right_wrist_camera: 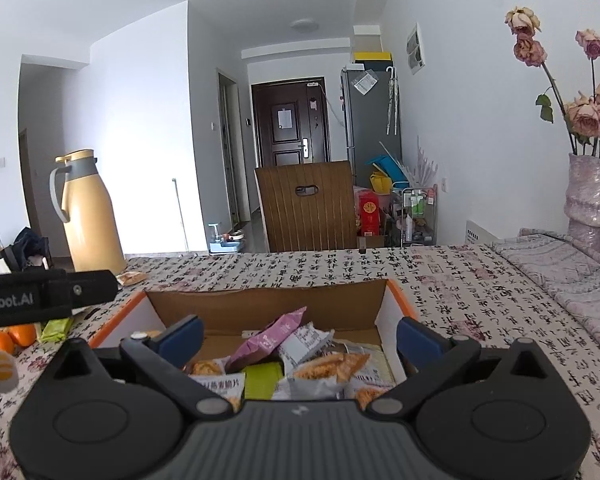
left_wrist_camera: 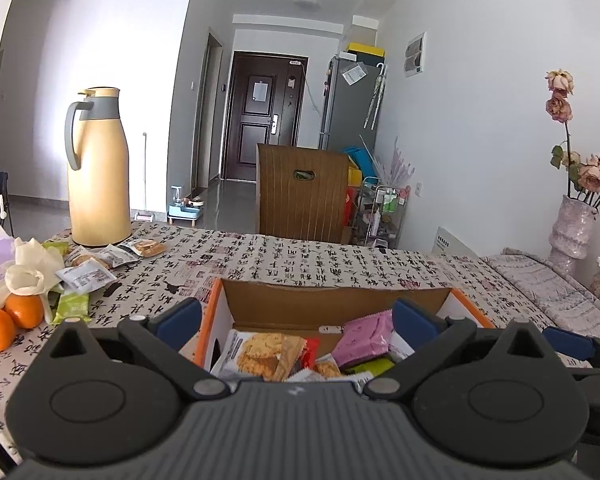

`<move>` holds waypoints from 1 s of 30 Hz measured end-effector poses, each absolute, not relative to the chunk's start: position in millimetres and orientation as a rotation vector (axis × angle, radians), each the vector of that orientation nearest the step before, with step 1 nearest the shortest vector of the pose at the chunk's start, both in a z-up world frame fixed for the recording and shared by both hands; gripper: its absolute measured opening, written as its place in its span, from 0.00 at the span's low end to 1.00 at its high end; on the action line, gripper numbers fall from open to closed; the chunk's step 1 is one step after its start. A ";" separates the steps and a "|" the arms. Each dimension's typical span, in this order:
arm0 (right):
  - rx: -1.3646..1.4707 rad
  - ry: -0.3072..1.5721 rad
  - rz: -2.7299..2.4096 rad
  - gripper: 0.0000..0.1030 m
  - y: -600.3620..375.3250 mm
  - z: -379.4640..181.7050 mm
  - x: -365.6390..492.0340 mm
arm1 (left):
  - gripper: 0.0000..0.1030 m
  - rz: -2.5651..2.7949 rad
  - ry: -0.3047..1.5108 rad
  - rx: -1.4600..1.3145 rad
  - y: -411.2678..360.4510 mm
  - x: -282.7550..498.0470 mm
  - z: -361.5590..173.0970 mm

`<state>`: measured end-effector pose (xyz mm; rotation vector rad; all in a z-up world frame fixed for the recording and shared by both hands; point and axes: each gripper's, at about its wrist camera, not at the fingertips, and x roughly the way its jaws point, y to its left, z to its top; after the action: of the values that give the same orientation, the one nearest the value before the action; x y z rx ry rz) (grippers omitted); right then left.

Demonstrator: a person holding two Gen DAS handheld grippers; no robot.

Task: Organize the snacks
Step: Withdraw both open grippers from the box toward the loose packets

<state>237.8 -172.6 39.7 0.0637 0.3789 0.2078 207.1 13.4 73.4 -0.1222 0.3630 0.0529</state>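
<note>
An open cardboard box with orange edges [left_wrist_camera: 332, 300] [right_wrist_camera: 260, 300] stands on the table and holds several snack packets, among them a pink one [left_wrist_camera: 364, 336] [right_wrist_camera: 272, 336] and cookie packets [left_wrist_camera: 264, 354] [right_wrist_camera: 320, 364]. My left gripper [left_wrist_camera: 296, 320] is open and empty, hovering over the box's near side. My right gripper [right_wrist_camera: 300, 336] is open and empty, also over the box. More loose packets [left_wrist_camera: 100, 268] lie at the left by the jug. The left gripper's body [right_wrist_camera: 40, 296] shows at the left of the right wrist view.
A yellow thermos jug [left_wrist_camera: 98, 168] [right_wrist_camera: 86, 212] stands at the table's far left. Oranges [left_wrist_camera: 12, 318] and a white glove [left_wrist_camera: 28, 268] lie at the left edge. A vase of dried roses [left_wrist_camera: 572, 224] [right_wrist_camera: 588, 200] stands at the right. A wooden chair [left_wrist_camera: 300, 192] is behind the table.
</note>
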 end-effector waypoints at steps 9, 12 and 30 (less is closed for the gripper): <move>0.041 0.395 0.215 1.00 -179.5 38.1 195.4 | 1.00 0.037 0.395 -0.098 8.4 172.5 69.9; 0.032 0.419 0.220 1.00 -180.7 31.8 183.3 | 1.00 0.036 0.409 -0.098 9.1 163.0 64.9; -0.016 0.571 0.269 1.00 -165.7 -10.0 135.8 | 1.00 0.025 0.570 -0.089 23.9 123.2 17.2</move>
<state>135.8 -165.7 -10.0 -0.0163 0.5707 0.2688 123.2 23.9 17.2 -0.0893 0.5702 0.0248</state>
